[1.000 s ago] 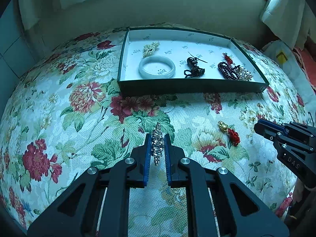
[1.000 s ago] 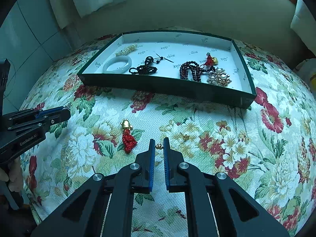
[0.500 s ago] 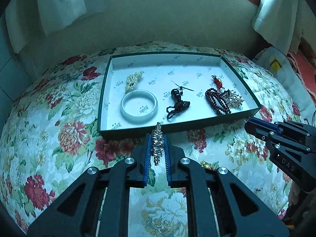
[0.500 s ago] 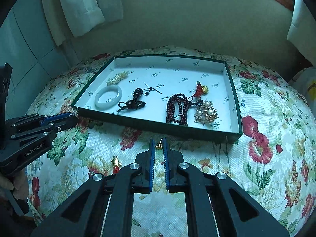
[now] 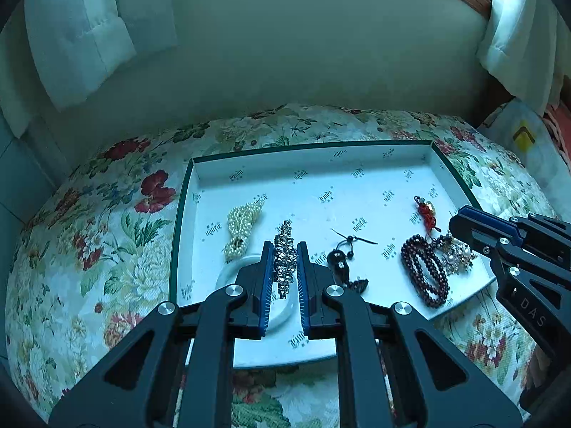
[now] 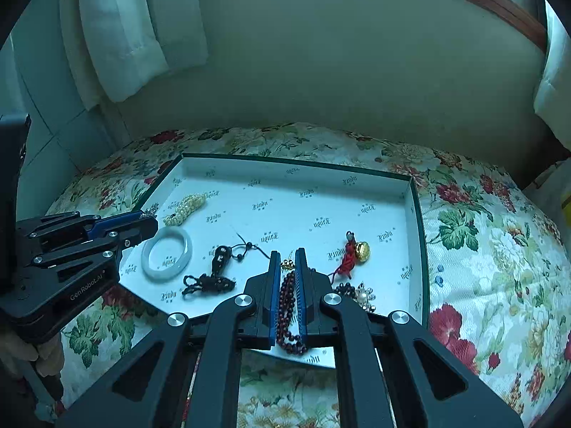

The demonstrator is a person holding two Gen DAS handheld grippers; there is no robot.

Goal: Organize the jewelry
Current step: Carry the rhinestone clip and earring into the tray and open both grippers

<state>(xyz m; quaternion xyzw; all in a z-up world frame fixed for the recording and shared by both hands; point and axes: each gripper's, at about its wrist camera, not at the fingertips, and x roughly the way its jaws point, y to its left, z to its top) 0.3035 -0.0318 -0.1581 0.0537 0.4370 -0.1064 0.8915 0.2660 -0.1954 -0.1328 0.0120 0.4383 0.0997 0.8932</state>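
Left wrist view: the left hand-held gripper is seen nearest, its jaws drawn narrow and clamped on a rhinestone hair clip that stands upright between the blue pads. It is held above the near left part of a shallow box tray with a dark green rim and white printed lining, which is set on a floral cloth. Beneath the pads a pale jade bangle is partly hidden. Just beyond it, toward the tray's left wall, a pearl cluster piece is laid. Toward the middle a black cord charm is seen, and near the right wall a dark bead bracelet and a red knotted charm with a gold bell are found.

From the right wrist view, the right hand-held gripper is shown with jaws closed to a narrow slit, a small gold earring pinched at the tips. It is held over the near right part of the tray, above the bead bracelet. A pearl and crystal brooch is laid just right of the pads. Behind the far edge, a plain wall and white curtains are seen.
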